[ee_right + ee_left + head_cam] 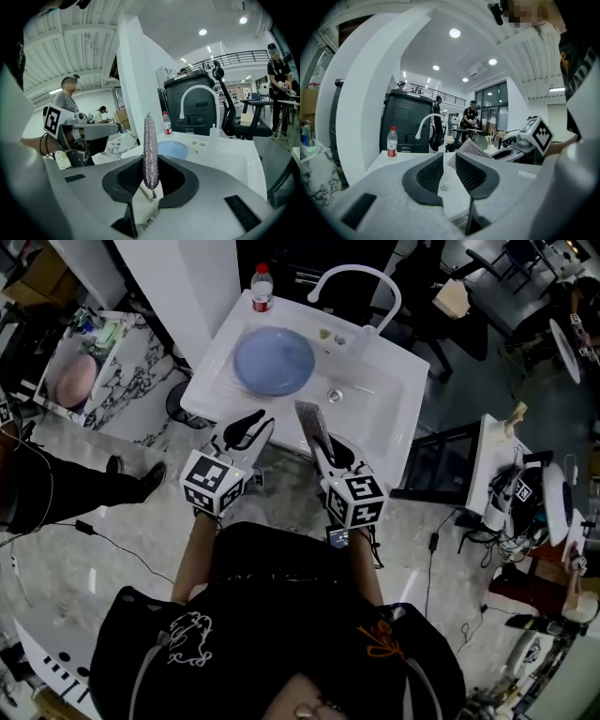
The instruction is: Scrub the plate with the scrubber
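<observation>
A round blue plate (273, 360) lies flat on the left side of the white sink (392, 424); the right gripper view shows the plate (171, 149) beyond the jaws. My right gripper (330, 454) is shut on a flat silver mesh scrubber (311, 425), which sticks forward over the sink's front edge, right of the plate. In the right gripper view the scrubber (150, 150) stands edge-on between the pads. My left gripper (251, 424) hovers at the sink's front edge just short of the plate, shut with nothing between its jaws (449, 161). Neither gripper touches the plate.
A curved white faucet (361, 277) rises at the sink's back, with a red-capped bottle (262, 289) at the back left corner. A marbled shelf with a pink bowl (75, 381) stands left. Someone's legs (103, 488) and cables lie on the floor left; a black chair (441, 460) stands right.
</observation>
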